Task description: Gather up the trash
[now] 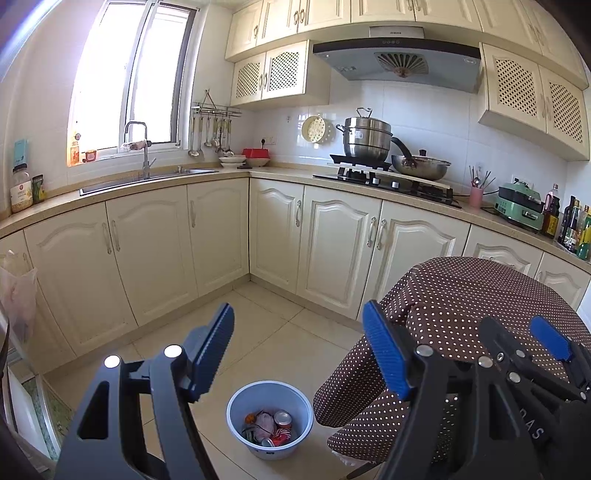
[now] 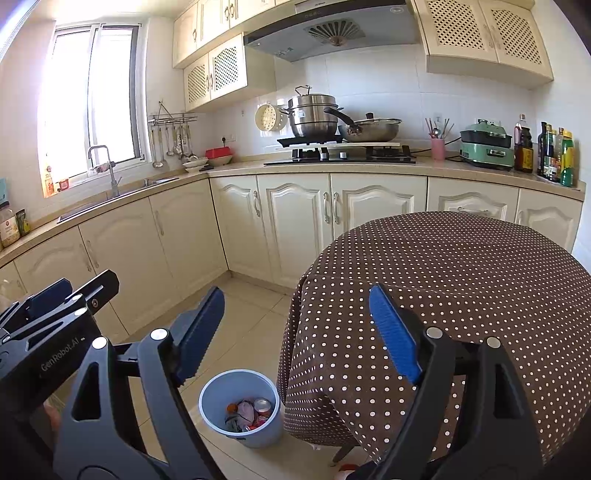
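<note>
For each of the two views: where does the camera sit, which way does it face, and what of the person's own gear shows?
Left wrist: sits on the left tool, facing forward and slightly down at the kitchen corner; its open blue fingers frame the view, the right tool at right.
Right wrist: sits on the right tool, same heading; the left tool at left.
Shared: trash bin on the floor beside the dotted tablecloth, stove.

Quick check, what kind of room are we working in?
A home kitchen: a gas hob with pots under a hood, a sink by the window, and cream cabinets.
</note>
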{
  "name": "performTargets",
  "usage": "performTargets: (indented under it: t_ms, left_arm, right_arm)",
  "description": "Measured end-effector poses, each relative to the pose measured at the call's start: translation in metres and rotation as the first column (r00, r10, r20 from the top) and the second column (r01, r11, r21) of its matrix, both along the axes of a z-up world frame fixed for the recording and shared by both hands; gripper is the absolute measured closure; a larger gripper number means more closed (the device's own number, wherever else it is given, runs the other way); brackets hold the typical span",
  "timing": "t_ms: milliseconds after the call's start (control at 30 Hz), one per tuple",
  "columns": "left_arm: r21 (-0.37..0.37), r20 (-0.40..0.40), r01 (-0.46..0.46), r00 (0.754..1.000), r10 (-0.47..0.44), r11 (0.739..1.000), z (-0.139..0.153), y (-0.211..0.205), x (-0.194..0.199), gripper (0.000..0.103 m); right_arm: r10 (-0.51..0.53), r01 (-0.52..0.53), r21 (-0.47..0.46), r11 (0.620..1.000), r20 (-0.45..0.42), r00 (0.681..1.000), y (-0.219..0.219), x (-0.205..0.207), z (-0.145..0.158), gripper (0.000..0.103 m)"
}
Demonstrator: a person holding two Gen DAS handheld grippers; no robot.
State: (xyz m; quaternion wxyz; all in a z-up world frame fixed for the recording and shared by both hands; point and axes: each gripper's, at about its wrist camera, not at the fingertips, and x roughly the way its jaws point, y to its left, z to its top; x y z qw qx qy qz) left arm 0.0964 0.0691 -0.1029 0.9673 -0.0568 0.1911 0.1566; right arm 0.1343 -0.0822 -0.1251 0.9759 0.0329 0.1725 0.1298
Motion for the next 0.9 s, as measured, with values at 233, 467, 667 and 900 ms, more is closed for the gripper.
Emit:
performTargets:
  t_ms: [233, 467, 667, 900]
  left_arm:
    - [0.001, -0.004, -0.001, 1.000, 0.001, 1.000, 0.0010, -0.0001, 0.0011, 0.032]
    - [0.005, -0.005, -0.001, 1.000, 0.001, 1.000, 0.0004, -0.0018, 0.0022, 0.032]
    - [0.005, -0.004, -0.001, 1.000, 0.001, 1.000, -0.0001, -0.0026, 0.0024, 0.032]
    - [0.005, -0.004, -0.001, 1.000, 0.001, 1.000, -0.0009, -0.0038, 0.0032, 0.032]
  right_arm:
    - [0.000, 0.000, 0.000, 1.000, -0.001, 1.000, 0.0004, -0.0001, -0.0003, 0.023]
    - [-0.004, 0.004, 0.000, 1.000, 0.000, 1.000, 0.0016, 0.0001, -0.0010, 0.022]
    - [-0.007, 0.007, 0.002, 1.000, 0.000, 1.000, 0.0020, 0.0001, -0.0010, 0.022]
    - [-0.010, 0.010, 0.002, 1.000, -0.002, 1.000, 0.0018, -0.0006, -0.0018, 0.022]
